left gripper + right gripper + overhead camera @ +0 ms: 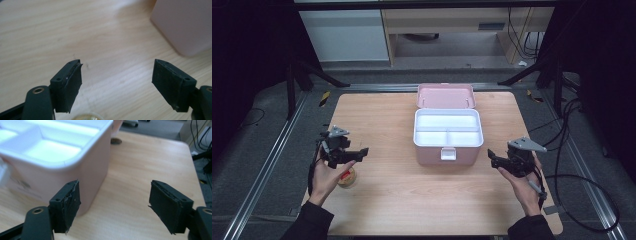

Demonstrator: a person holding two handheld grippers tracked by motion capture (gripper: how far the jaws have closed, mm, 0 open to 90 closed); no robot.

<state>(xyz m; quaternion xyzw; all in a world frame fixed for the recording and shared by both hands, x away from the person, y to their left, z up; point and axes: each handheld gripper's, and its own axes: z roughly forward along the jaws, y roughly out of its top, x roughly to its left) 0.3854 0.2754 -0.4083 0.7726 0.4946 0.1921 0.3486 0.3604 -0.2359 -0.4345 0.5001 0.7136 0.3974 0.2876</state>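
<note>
With both jaws spread and empty, the tape roll (347, 177) at lower left — just under the left gripper (357, 154) — could be knocked aside, while the right gripper (493, 159) could be bumped against the open pink box (447, 156) mid-frame.

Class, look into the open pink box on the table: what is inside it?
The pink box holds a white tray with three empty compartments, one long and two shorter. The tray covers whatever lies beneath it, so that space cannot be seen.
</note>
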